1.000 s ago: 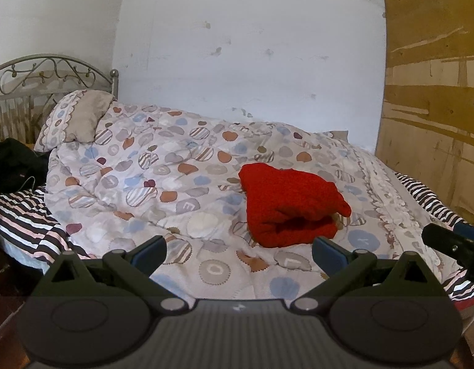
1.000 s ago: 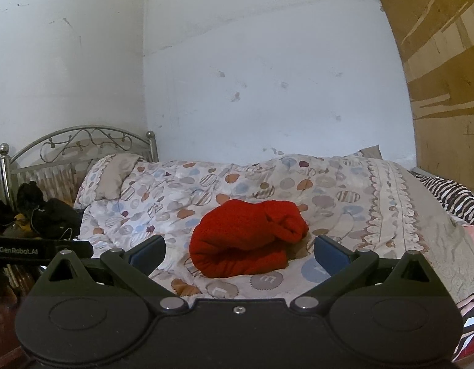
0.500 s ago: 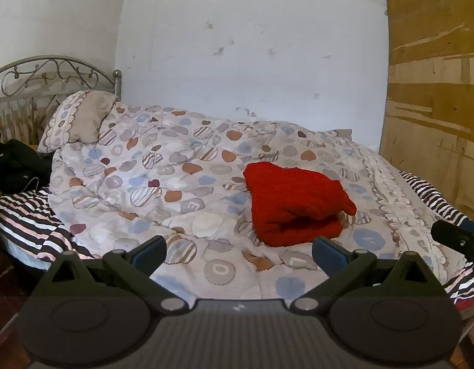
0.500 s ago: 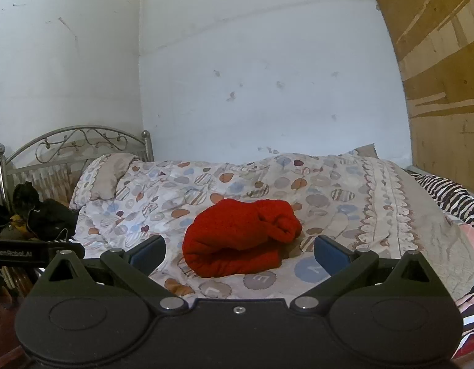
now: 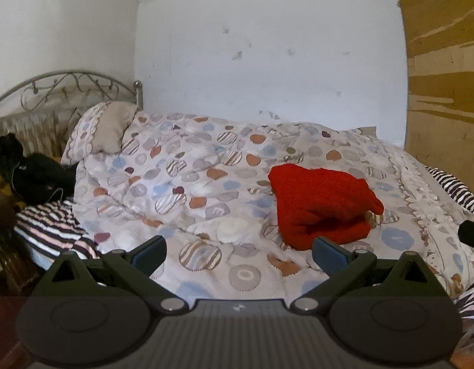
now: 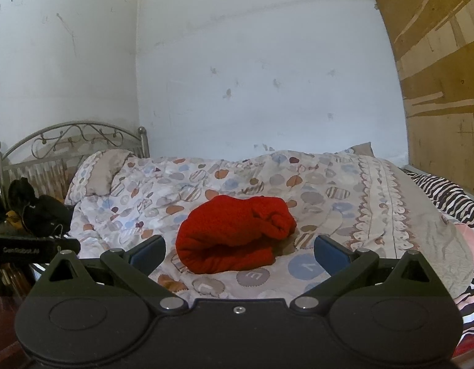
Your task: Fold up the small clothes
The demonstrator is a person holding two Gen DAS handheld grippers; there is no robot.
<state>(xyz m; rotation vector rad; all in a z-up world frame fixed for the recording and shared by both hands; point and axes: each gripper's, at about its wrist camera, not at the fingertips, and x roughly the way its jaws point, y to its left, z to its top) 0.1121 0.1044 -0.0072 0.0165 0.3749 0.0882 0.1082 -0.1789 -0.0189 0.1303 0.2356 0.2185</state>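
White, scuffed walls and a plywood panel frame a bed in a small room, where two tools hang back from the near edge of the mattress. Left hand-held gripper [image 5: 238,250] stands with its jaws spread wide and nothing between them; right hand-held gripper [image 6: 238,250] is likewise spread and empty, its tip showing at the right edge of the left view. Beyond them, a red knit garment [image 6: 234,236] lies on the patterned duvet [image 5: 181,184], toward the near edge and right of the bed's middle, already doubled over into a thick bundle with one end rolled loosely on top. Judging by that shape, the fold appears largely made, and neither tool touches the cloth. Any further move would call for reaching forward over the near edge and pinching a loose end cleanly, since the bulky knit could spring open. Farther off, a pillow [image 5: 109,132] rests by the metal headboard [image 6: 68,141], dark clothing [image 5: 34,178] is heaped at the left edge, and striped bedding [image 6: 446,196] shows at the right. Nothing lies between tools and garment.
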